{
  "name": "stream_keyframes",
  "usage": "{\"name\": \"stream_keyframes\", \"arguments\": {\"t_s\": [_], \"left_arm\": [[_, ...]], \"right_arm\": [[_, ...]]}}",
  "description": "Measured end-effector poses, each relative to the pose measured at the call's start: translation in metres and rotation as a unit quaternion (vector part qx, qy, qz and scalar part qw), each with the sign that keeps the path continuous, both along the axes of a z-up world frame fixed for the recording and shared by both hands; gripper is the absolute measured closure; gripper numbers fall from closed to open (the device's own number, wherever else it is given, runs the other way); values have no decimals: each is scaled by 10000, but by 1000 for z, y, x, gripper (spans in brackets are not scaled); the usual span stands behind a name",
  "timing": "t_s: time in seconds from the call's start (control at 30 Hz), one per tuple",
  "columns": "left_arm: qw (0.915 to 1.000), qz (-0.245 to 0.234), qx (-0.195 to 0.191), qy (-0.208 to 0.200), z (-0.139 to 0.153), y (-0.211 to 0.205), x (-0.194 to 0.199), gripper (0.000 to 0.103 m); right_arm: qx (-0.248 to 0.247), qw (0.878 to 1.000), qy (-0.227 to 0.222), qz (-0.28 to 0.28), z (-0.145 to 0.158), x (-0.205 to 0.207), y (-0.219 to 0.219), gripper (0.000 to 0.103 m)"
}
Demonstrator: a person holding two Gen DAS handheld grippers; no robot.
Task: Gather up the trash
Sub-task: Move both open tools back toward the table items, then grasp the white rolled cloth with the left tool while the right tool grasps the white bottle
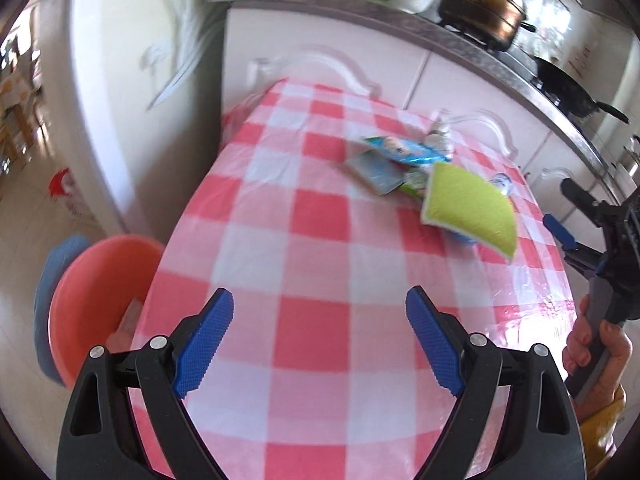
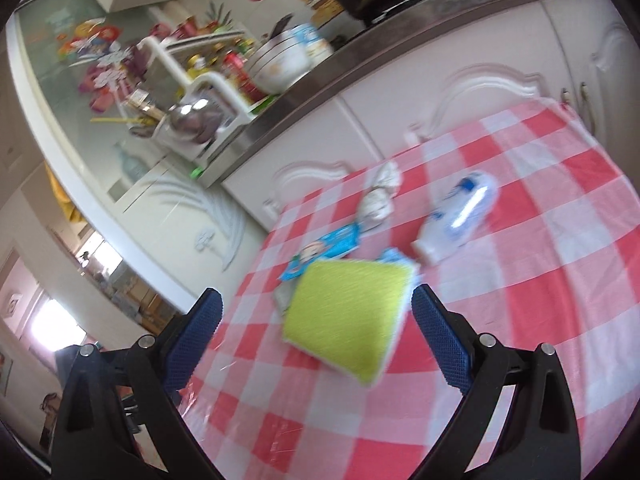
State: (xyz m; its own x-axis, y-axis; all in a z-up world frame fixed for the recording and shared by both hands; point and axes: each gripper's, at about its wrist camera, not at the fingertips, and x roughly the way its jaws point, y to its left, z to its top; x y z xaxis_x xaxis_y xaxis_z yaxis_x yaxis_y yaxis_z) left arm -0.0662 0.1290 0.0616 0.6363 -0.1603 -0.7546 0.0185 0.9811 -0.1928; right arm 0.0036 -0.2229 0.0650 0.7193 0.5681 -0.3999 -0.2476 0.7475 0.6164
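Both tools are spread wide and hold nothing. The left tool (image 1: 320,340) hangs over bare checked cloth at the bottom of its frame; the right tool (image 2: 316,340) points at the litter, its fingers flanking the sponge (image 2: 348,320) in its view, though whether they are down at its level cannot be told.

The trash lies in a loose cluster on the tabletop (image 1: 280,240), right of centre in the left view. The sponge (image 1: 468,208), yellow-green with a white underside, sits nearest the right tool and rests partly on other pieces. Beside it, toward the upper left, are a blue wrapper (image 1: 404,150), a pale flat packet (image 1: 374,170) and a crumpled wad (image 2: 380,196). A clear plastic bottle (image 2: 460,216) lies on its side, a little apart to the right in the right view. An orange basin (image 1: 100,304) stands at the lower left, below the tabletop edge, likely the bin.

The sponge looks light, soft and compressible; pinching it across its short edges should hold. The wrappers are thin and slippery, best taken at a raised edge. The bottle may roll; grip it across its body.
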Motion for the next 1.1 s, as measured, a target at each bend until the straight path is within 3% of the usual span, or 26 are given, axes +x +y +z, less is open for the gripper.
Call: {"name": "stream_keyframes", "arguments": {"t_s": [0.2, 0.37, 0.57, 0.73, 0.87, 1.03, 1.1], "left_arm": [[9971, -623, 153, -403, 31, -46, 38, 16], [9906, -1218, 276, -552, 47, -98, 93, 15], [9854, -1668, 116, -309, 42, -148, 172, 16], [9833, -1803, 233, -28, 22, -179, 238, 18], [9832, -1769, 270, 366, -1, -190, 277, 35], [9805, -1792, 386, 703, -25, -202, 307, 42], [9792, -1806, 465, 797, -31, -205, 315, 53]], "right_arm": [[255, 9980, 128, -571, -10, 15, -50, 7], [260, 9951, 328, -895, -16, 36, -75, 7], [501, 9904, 572, -1156, -33, 54, -94, 7], [558, 9894, 665, -1164, -43, 63, -96, 7], [456, 9904, 663, -1127, -45, 65, -92, 7], [168, 9920, 613, -1091, -45, 67, -84, 7], [112, 9922, 612, -1083, -46, 68, -82, 7]]}}
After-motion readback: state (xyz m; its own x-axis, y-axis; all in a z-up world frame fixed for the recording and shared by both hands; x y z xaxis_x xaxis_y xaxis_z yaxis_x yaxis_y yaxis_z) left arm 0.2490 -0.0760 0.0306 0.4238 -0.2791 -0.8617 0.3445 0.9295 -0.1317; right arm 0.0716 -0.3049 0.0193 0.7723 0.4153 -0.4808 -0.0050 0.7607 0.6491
